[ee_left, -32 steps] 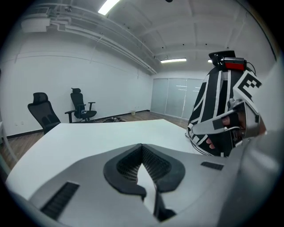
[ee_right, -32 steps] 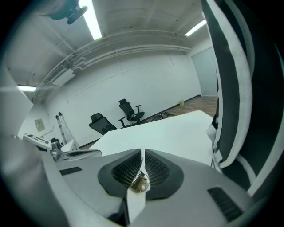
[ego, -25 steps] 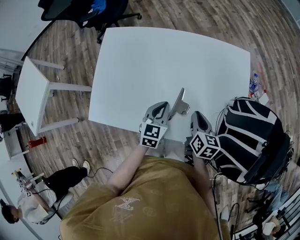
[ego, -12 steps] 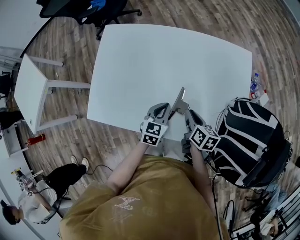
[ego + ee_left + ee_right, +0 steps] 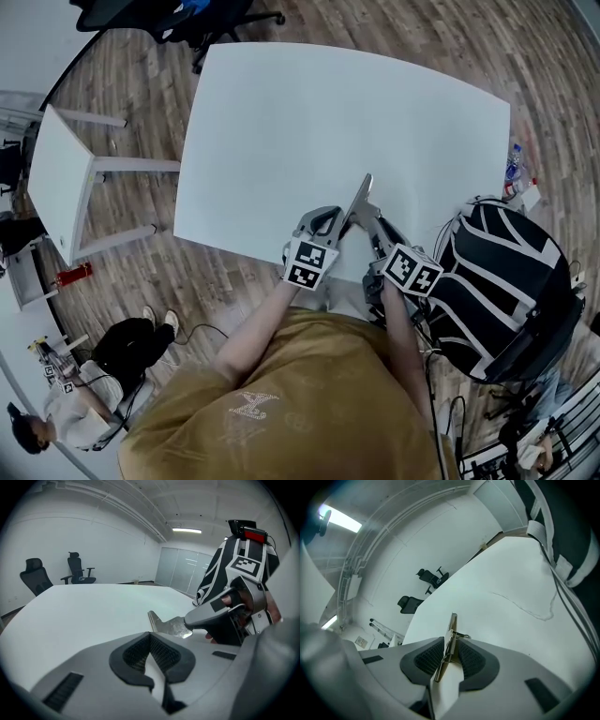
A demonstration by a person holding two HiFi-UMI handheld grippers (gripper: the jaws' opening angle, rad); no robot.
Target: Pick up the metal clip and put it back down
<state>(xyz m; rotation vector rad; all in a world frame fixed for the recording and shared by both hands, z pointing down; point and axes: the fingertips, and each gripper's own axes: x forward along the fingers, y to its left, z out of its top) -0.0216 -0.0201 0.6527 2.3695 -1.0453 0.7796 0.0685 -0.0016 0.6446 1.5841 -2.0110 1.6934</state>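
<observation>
In the head view, the left tongs (image 5: pixel 333 218) and the right tongs (image 5: pixel 373 223) are held over the near edge of a white table (image 5: pixel 309 122). The metal clip (image 5: pixel 361 199) is seen between their tips and reaching ahead of them.

In the left gripper view, the left tongs are pressed together at the tips, and the clip (image 5: pixel 164 623) is seen just past them, to their right.

In the right gripper view, the right tongs are spread, having just been opening. The clip (image 5: pixel 452 625) is seen edge-on between their pads.
</observation>
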